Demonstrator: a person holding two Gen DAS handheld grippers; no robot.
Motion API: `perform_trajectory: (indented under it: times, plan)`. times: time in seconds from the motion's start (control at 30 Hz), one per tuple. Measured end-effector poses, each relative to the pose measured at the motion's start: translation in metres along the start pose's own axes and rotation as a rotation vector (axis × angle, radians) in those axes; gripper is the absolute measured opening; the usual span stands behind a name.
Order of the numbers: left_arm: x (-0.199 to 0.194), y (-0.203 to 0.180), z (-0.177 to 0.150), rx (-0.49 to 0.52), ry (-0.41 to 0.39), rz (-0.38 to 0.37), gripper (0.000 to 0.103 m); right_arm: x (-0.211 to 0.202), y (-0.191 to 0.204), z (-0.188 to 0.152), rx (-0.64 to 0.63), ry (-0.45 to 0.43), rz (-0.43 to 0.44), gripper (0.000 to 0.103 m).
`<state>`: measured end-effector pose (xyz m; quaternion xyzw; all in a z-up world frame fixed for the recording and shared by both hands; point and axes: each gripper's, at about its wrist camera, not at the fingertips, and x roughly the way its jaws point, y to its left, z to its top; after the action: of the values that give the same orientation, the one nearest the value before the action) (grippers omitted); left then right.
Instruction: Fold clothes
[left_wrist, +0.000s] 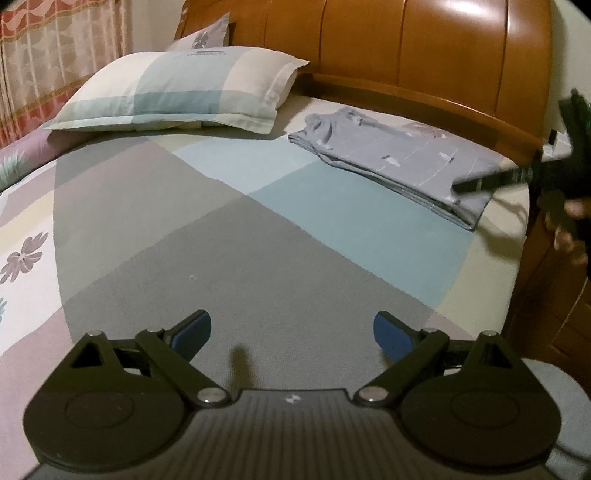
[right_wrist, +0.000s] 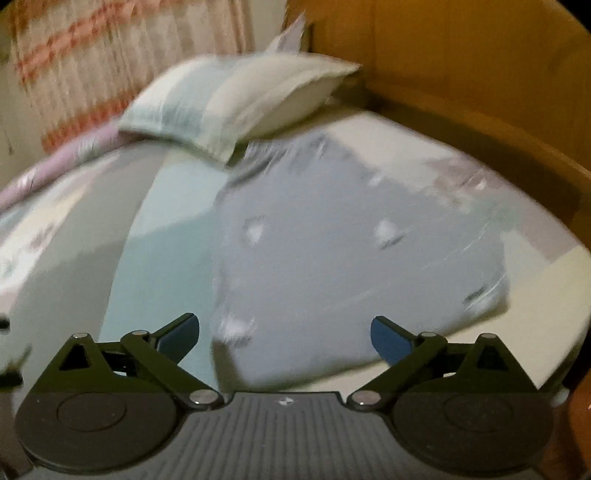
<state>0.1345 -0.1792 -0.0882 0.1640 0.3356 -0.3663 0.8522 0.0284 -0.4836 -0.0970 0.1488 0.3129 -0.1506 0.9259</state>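
A folded grey-lilac garment (left_wrist: 399, 158) with small white marks lies flat on the bed at the right, near the headboard. In the blurred right wrist view the same garment (right_wrist: 351, 251) fills the middle, just ahead of my right gripper (right_wrist: 284, 334), whose jaws stand wide open with nothing between them. That right gripper also shows from the side at the garment's near corner in the left wrist view, held by a hand (left_wrist: 569, 236). My left gripper (left_wrist: 291, 334) hangs open and empty over bare bedsheet, well short of the garment.
A checked pillow (left_wrist: 177, 88) lies at the head of the bed, a second one behind it. The wooden headboard (left_wrist: 424, 55) curves along the back and right. A patterned curtain (left_wrist: 55, 59) hangs at the left. The patchwork bedsheet (left_wrist: 221, 229) spreads across the foreground.
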Motion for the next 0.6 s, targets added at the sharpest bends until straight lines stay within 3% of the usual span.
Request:
perform_trajectory:
  times: [0.1,0.2,0.27,0.43,0.6]
  plan:
    - [0.002,0.004,0.001,-0.019,-0.001,0.005,0.095,-0.003,-0.024,0.015,0.062,-0.071,-0.070,0.103]
    - [0.003,0.006,0.001,-0.033,-0.002,0.012,0.095,0.023,-0.057,0.024,0.170,0.034,-0.096,0.100]
    - [0.004,0.007,0.001,-0.030,-0.002,0.026,0.095,0.021,-0.061,0.035,0.236,0.010,-0.077,0.101]
    - [0.002,0.014,0.003,-0.032,-0.001,0.062,0.095,0.042,-0.013,0.087,0.019,-0.077,-0.080,0.103]
    - [-0.008,0.029,0.005,-0.070,-0.031,0.090,0.095,0.116,0.018,0.141,-0.129,-0.028,-0.103,0.103]
